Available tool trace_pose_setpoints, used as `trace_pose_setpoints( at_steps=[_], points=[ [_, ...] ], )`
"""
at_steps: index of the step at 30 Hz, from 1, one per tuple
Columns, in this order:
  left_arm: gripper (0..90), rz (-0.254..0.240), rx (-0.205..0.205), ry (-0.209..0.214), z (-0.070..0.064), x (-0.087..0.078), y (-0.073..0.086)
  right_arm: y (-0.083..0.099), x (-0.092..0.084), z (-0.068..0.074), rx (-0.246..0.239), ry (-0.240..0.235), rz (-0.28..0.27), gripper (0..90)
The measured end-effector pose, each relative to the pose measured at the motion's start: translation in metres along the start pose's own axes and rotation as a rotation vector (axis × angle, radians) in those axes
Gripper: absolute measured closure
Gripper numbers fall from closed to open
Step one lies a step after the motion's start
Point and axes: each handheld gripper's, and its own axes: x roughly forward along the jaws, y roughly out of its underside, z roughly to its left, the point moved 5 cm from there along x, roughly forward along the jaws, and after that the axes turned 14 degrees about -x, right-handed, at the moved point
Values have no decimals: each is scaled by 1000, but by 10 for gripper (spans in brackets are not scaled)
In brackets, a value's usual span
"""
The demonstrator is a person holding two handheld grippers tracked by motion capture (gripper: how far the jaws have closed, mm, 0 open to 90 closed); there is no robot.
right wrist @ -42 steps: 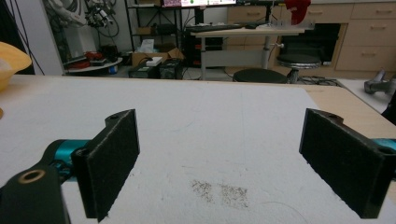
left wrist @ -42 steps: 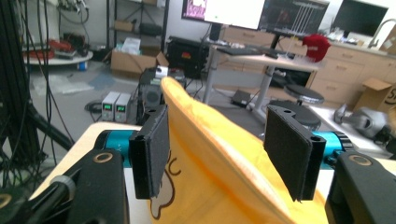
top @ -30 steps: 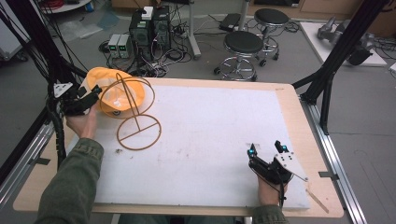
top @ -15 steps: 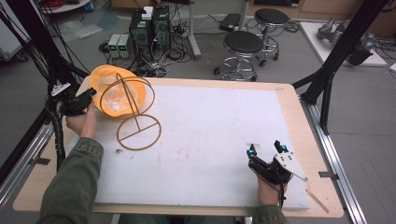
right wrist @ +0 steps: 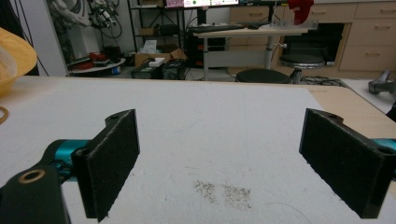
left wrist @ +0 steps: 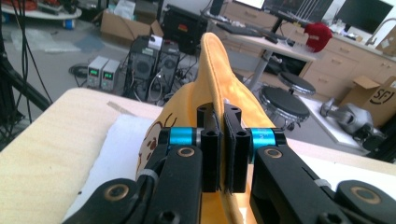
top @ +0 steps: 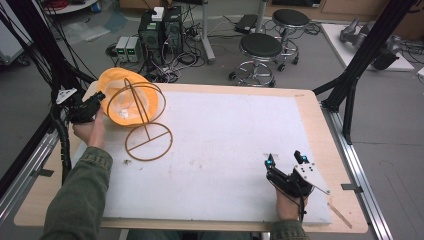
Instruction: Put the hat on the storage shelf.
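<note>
Firmly between left tool [left wrist: 222, 140]: hat brim [left wrist: 215, 65].

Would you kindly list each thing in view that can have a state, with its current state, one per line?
Left gripper: shut on the orange hat's brim.
Right gripper: open, holding nothing, low over the white mat.
Orange hat: held by the brim, draped over the wire stand's top ring, at the table's far left.
Wire stand: upright, base ring flat on the mat.
</note>
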Motion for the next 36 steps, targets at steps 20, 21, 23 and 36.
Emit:
trace_pose_setpoints(
  at_steps=[20, 21, 23, 36],
  points=[
    [867, -195, 114, 42, -20, -22, -22, 0, 0, 0, 3, -4, 0, 109],
    [868, -208, 119, 41, -21, -24, -23, 0, 1, 0, 1, -4, 1, 109],
    [867, -230, 115, 45, -22, -26, -26, 0, 1, 1, 3, -10, 2, 109],
    [868, -284, 192, 116, -42, -35, -55, 0, 0, 0, 13, -15, -3, 109]
  ],
)
